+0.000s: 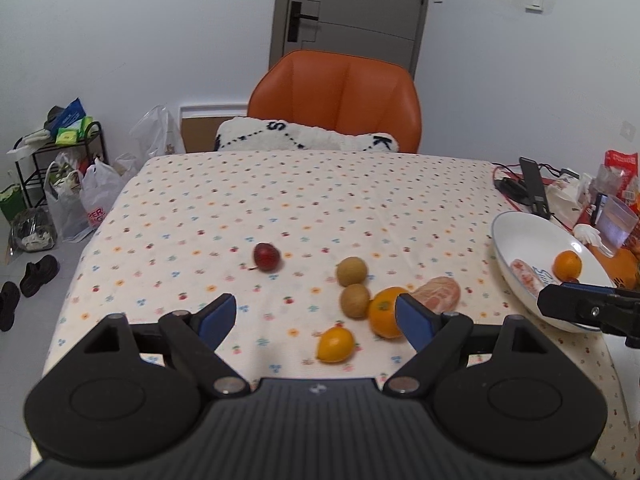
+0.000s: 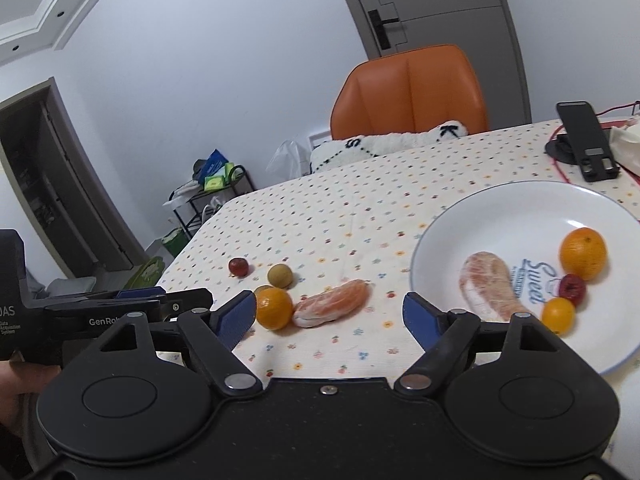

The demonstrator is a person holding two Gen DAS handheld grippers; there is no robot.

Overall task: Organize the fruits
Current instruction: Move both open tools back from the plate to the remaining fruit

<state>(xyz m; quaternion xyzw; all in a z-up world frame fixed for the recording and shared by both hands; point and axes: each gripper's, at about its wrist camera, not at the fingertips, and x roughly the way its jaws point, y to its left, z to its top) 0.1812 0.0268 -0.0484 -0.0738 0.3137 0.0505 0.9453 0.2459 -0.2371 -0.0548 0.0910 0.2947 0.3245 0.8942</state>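
Plate (image 2: 500,216): 4 fruits; cloth (image 1: 304,200): 6 loose.

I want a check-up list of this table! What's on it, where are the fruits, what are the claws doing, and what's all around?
Surface: table under a dotted tablecloth.
Job's things: white plate holds an orange, a peeled segment, a small red fruit and a small yellow fruit. Still on the cloth: red fruit, two brown fruits, an orange, a peeled segment, a yellow fruit.
Clutter: phone on a stand, packets at the table's right edge.
Grippers: left claw open, empty; right claw open, empty.
Cables: red cable beside the phone.
Surroundings: orange chair, door, rack and bags.
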